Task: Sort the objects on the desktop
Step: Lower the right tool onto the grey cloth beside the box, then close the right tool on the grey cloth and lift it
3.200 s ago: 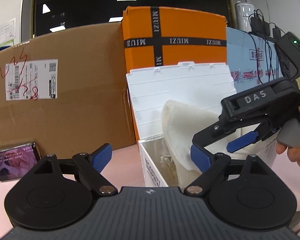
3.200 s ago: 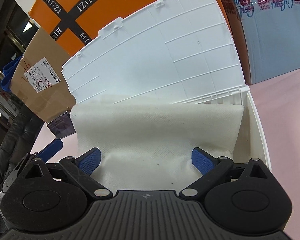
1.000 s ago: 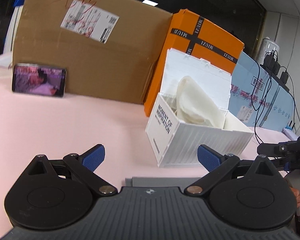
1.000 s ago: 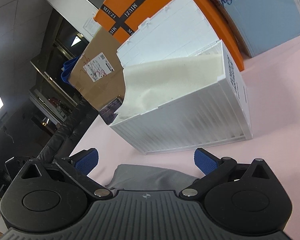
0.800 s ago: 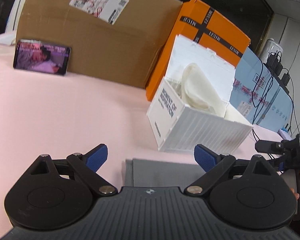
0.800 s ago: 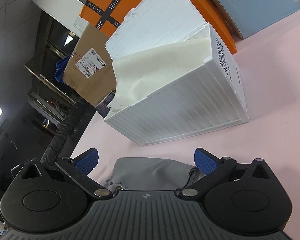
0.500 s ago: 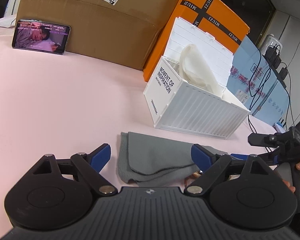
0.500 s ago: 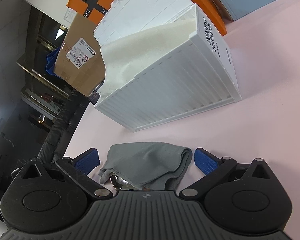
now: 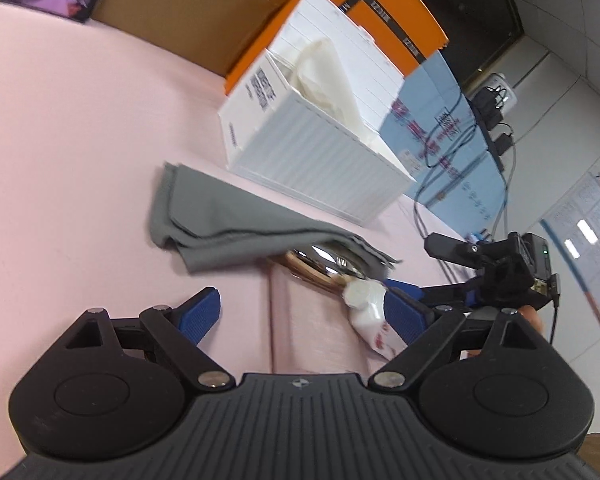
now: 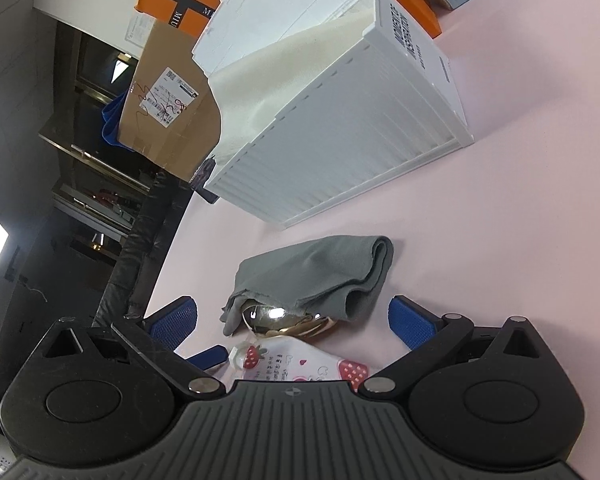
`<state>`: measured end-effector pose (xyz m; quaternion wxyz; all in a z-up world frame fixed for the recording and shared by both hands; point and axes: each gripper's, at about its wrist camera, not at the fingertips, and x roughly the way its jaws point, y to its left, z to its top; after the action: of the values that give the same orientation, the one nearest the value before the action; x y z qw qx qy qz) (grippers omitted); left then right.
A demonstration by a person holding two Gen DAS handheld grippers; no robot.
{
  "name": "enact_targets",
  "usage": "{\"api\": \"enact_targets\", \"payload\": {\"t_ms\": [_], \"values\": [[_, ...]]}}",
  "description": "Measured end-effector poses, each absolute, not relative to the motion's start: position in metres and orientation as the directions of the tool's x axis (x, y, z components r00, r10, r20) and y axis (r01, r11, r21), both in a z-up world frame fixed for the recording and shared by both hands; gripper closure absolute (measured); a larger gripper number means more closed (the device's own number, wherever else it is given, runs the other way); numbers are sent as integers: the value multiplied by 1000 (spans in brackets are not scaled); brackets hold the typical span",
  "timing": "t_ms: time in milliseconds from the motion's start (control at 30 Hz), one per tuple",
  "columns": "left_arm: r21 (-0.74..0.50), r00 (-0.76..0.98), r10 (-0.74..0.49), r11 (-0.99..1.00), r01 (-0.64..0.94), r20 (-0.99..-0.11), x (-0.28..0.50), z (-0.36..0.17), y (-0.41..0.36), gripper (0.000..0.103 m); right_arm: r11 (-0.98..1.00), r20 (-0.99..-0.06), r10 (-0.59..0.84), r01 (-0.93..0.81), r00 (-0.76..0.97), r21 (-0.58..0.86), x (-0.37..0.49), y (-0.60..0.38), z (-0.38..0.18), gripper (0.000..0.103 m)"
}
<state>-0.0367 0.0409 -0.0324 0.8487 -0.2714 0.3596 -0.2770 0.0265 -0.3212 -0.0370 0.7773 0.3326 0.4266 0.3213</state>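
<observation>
Lower centre of the frame — a soft strawberry-print pouch (image 10: 300,364) lies between the spread right hand-held gripper (image 10: 292,322). It is judged light and crushable, best pinched across its flat body. The left hand-held gripper (image 9: 300,314) is also held apart — empty.

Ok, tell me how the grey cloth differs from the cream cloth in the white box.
The grey cloth lies folded on the pink table, draped partly over a shiny metal object; the cream cloth sits inside the white box, rising above its rim. The grey one is dark, the cream one pale. The grey one lies low, the cream one stands up. Both are soft fabric, untouched by either gripper.
</observation>
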Motion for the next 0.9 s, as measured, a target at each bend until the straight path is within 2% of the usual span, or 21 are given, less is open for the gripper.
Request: {"api": "enact_targets", "payload": {"t_ms": [367,633,667,733,800,900], "values": [[-751,646,-652,635,181,-396,-8,-40,51,15,507,-435,802,-82,408,858,35,-307,-41,0],[-785,704,-601,611,100,-378,7,-41,65,19,556,-457,758,-94,465,826,39,-295,-41,5],[-783,708,-594,614,94,-381,8,-41,65,21,561,-460,753,-94,470,823,39,-296,-41,8],[-776,707,-578,627,67,-406,14,-42,66,36,576,-470,739,-90,483,813,40,-296,-42,15],[-768,693,-576,638,50,-434,23,-43,67,43,603,-491,720,-93,491,792,43,-294,-42,29],[-737,674,-568,674,52,-472,35,-41,65,53,637,-515,694,-97,502,764,46,-292,-41,44]]}}
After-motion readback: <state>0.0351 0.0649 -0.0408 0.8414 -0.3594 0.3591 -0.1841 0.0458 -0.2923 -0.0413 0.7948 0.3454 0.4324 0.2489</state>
